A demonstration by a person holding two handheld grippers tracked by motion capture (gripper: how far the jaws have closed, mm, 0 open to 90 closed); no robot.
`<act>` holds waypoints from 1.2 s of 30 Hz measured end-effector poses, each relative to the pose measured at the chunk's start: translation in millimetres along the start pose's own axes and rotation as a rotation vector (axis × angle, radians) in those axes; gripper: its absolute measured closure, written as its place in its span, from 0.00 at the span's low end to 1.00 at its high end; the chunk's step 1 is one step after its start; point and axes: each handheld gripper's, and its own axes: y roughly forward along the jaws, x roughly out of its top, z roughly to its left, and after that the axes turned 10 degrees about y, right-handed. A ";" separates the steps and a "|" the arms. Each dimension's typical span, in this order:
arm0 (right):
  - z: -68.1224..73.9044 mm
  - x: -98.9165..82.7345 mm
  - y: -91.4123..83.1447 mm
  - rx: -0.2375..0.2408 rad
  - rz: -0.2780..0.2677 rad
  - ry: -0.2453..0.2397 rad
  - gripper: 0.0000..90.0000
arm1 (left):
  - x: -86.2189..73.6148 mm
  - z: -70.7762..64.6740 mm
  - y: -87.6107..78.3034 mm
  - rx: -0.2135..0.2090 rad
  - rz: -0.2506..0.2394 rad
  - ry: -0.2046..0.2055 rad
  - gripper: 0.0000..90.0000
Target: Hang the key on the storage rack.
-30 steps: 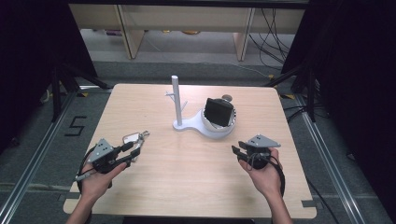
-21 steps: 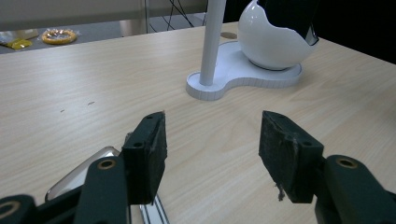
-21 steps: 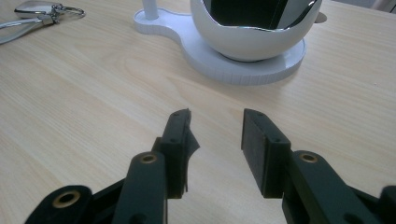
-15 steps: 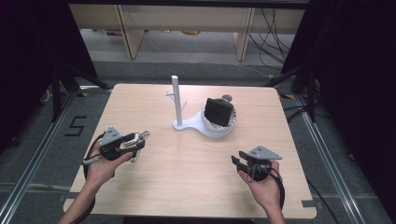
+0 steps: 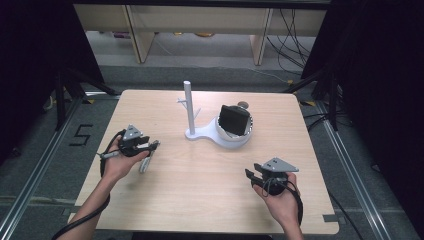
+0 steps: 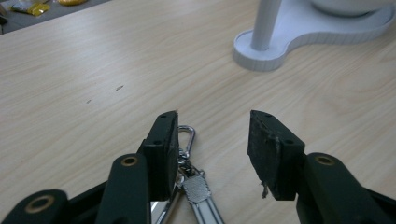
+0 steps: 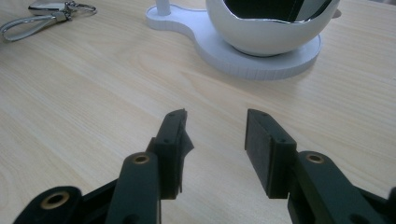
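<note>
I held the left tool, jaws just narrowed yet apart, over the keyring on the table; right tool, jaws just widening, stood empty.

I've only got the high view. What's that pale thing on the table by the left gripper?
Observer: A grey strap with a silver metal clasp, lying partly beneath one jaw of the left gripper.
Operator: Is it gripped?
Observer: No; the jaws have just been closing but stand apart, and the strap lies flat on the light wooden table.
Operator: And the right gripper?
Observer: The right gripper is empty; its jaws have just been opening, facing the glossy white bowl.
</note>
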 end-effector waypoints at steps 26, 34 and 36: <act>2.1 -2.6 2.8 0.007 0.030 -0.018 0.65 | 23.2 18.5 46.9 -0.025 0.309 0.076 0.64; 2.0 -3.1 4.9 0.007 0.033 -0.030 0.64 | 15.1 16.6 51.7 -0.016 0.339 0.048 0.65; 1.3 -2.4 5.7 0.005 0.027 -0.056 0.64 | 15.6 17.3 51.0 -0.020 0.352 0.055 0.64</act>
